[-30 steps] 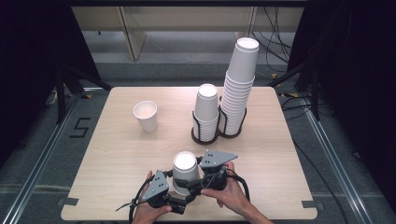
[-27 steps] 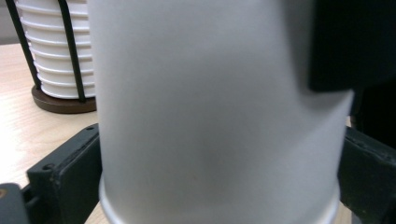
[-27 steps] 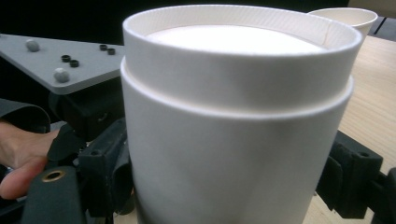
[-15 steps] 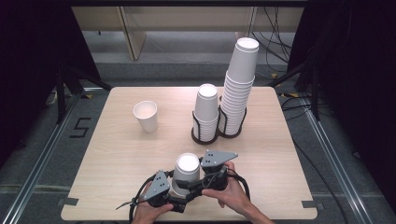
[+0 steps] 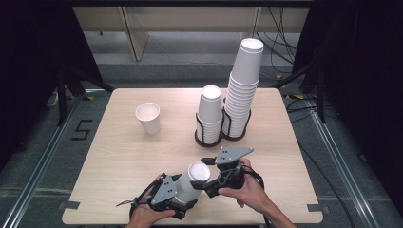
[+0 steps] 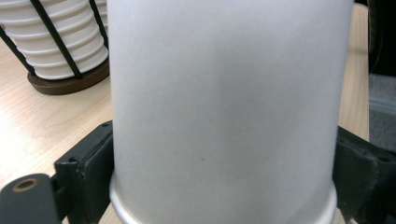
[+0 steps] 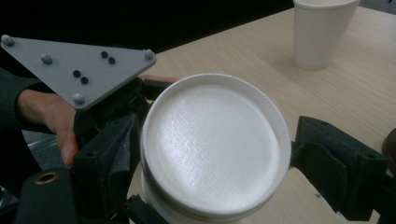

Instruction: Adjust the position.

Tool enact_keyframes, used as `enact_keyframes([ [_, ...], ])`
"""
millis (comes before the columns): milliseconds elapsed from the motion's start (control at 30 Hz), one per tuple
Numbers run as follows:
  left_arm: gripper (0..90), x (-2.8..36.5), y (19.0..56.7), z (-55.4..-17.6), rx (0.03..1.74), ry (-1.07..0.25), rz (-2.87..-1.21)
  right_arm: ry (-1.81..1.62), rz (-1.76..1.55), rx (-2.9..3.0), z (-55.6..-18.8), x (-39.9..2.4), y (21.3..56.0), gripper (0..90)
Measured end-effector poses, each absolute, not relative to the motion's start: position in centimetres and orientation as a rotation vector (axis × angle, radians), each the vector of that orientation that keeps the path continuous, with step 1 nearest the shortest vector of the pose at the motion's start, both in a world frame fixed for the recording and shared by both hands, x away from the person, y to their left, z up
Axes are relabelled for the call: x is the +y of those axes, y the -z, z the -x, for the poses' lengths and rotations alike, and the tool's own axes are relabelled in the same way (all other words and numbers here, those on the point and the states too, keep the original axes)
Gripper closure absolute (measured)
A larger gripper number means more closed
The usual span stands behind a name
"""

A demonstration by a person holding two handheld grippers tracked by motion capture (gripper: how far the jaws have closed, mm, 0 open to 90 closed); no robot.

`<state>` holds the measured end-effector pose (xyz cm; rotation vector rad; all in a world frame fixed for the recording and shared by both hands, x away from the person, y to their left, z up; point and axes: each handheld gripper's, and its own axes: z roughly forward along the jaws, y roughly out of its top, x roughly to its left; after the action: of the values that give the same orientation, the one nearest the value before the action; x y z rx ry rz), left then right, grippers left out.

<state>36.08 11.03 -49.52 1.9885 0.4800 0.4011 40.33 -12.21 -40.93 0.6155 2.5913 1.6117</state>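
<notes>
At the near edge of the worktop [image 5: 119, 156], a white paper cup [image 5: 192, 181] lies tipped over between the two hands, its base turned up and away from the person. The left claw [image 5: 183, 194] has just been closing, and in the left gripper view its two black jaws stand against either side of the cup's wall down by the rim, so it holds the cup. The right claw [image 5: 211, 183] comes at the cup's base end from the other side; in the right gripper view its jaws flank the round base [image 7: 217, 144], the left one tight against it and the right one seemingly a little off, though the angle leaves that unsure. Its grey plate [image 5: 234, 154] faces up.

Farther off, a single cup [image 5: 148, 118] stands upright on the left half of the worktop. To its right a short stack [image 5: 210, 111] and, just beside it, a tall stack [image 5: 243, 88] of upturned cups sit in a black wire holder [image 5: 209, 135] on a dark base.
</notes>
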Motion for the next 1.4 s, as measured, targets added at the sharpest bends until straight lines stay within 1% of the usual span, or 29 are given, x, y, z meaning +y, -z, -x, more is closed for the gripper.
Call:
enact_keyframes([
  [133, 9.5, 11.0, 49.4, -36.0, 0.447, -0.417, -2.033, -1.575, -0.588, 2.623, -40.4, -12.2, 41.0, 16.5],
  [200, 9.6, 11.0, 49.4, -36.0, 0.432, -0.406, -2.049, -1.563, -0.597, 2.660, -40.3, -12.1, 41.2, 18.0],
  [233, 9.6, 11.0, 49.4, -35.9, 0.423, -0.428, -2.063, -1.550, -0.628, 2.672, -40.1, -12.1, 41.2, 18.6],
  [400, 9.6, 10.9, 49.2, -35.7, 0.371, -0.446, -2.121, -1.521, -0.586, 2.732, -40.2, -11.9, 41.7, 20.0],
  [567, 9.4, 11.0, 49.3, -35.7, 0.354, -0.458, -2.132, -1.500, -0.576, 2.761, -40.1, -11.7, 41.9, 22.9],
  [633, 7.6, 11.0, 49.3, -35.7, 0.360, -0.460, -2.118, -1.509, -0.589, 2.770, -40.1, -11.8, 41.8, 23.3],
  [767, 3.9, 11.3, 49.4, -35.7, 0.364, -0.467, -1.993, -1.563, -0.602, 2.728, -40.3, -12.2, 41.3, 24.1],
  [900, 2.9, 11.8, 48.9, -35.7, 0.382, -0.501, -1.857, -1.683, -0.653, 2.664, -40.6, -13.0, 40.6, 24.2],
  [1067, 2.7, 12.1, 48.7, -35.8, 0.410, -0.471, -1.726, -1.822, -0.728, 2.621, -41.0, -13.8, 40.2, 24.4],
  [1200, 3.1, 11.9, 48.7, -35.7, 0.408, -0.471, -1.684, -1.848, -0.740, 2.611, -40.9, -13.6, 40.3, 24.6],
  [1300, 3.9, 11.9, 48.6, -35.5, 0.398, -0.476, -1.689, -1.879, -0.762, 2.629, -40.8, -13.5, 40.5, 24.6],
  [1400, 5.6, 12.1, 48.4, -35.7, 0.404, -0.441, -1.695, -1.916, -0.731, 2.617, -41.0, -13.4, 40.6, 24.6],
])
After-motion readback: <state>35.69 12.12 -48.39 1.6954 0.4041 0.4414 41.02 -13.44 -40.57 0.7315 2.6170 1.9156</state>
